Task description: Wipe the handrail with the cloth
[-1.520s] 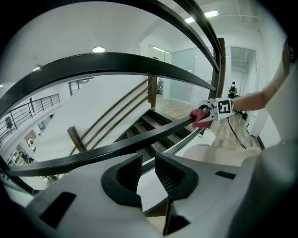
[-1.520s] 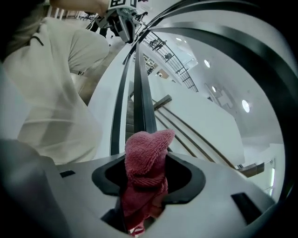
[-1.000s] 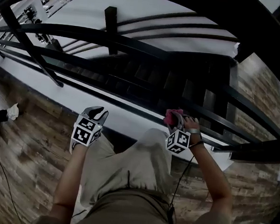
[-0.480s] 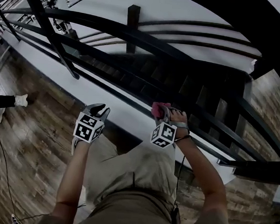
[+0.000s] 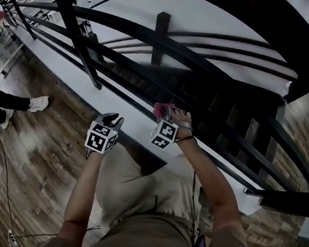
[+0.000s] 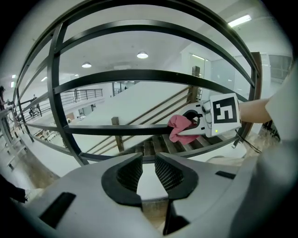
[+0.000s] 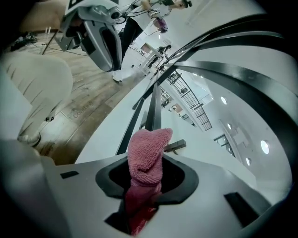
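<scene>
A pink cloth [image 5: 162, 109] is pinched in my right gripper [image 5: 165, 115] and rests against a lower bar of the black handrail [image 5: 125, 27]. The jaws have just been closing, with the cloth between them. In the right gripper view the cloth [image 7: 146, 155] sticks up between the jaws, with the bar [image 7: 153, 109] right ahead. In the left gripper view the cloth [image 6: 179, 128] lies on the middle bar [image 6: 107, 131]. My left gripper [image 5: 112, 120] hovers left of it, short of the rail. Its jaws [image 6: 146, 169] stand slightly apart, holding nothing.
Beyond the railing a dark staircase [image 5: 215, 107] drops away. A slanted upright post [image 5: 72, 19] stands to the left. A white ledge [image 5: 120, 117] runs under the bars. A person's shoe [image 5: 38, 103] rests on the wood floor [image 5: 39, 148] at left.
My right gripper has slid left along the rail with the pink cloth. The left gripper has kept beside it, and the shoe at the left has come further into view.
</scene>
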Available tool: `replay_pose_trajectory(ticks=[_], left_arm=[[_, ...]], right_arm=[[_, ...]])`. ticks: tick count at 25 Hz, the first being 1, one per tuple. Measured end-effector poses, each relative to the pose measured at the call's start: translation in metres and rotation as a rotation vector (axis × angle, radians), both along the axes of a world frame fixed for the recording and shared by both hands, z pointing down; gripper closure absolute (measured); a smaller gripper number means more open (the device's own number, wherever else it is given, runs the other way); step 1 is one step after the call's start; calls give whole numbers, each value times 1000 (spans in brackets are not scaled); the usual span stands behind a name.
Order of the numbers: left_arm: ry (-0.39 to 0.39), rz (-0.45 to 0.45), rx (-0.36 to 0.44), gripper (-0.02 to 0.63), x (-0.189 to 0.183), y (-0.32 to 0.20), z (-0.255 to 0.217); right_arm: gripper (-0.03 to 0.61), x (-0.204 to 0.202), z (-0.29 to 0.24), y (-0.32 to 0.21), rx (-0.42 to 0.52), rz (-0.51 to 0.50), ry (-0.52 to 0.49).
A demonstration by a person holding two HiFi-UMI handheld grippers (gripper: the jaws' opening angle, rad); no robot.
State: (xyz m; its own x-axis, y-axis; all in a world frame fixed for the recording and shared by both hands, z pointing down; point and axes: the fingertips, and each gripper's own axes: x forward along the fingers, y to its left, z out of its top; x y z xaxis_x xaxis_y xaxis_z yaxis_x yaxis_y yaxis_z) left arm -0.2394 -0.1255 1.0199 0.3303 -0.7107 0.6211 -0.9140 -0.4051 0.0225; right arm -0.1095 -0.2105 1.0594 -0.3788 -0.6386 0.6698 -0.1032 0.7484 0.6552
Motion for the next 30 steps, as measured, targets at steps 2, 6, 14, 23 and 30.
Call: replay_pose_trajectory(ticks=[2, 6, 14, 23, 30], left_arm=[[-6, -23, 7, 537, -18, -2, 0], [-20, -70, 17, 537, -49, -5, 3], [-33, -162, 6, 537, -106, 3, 7], [-24, -273, -44, 537, -146, 24, -1], [-98, -301, 11, 537, -165, 2, -2]], right_arm=[[448, -25, 1, -7, 0, -10, -4], [448, -80, -8, -23, 25, -24, -8], [443, -155, -9, -50, 21, 4, -20], [440, -180, -8, -57, 147, 14, 66], [439, -198, -9, -63, 59, -14, 0]])
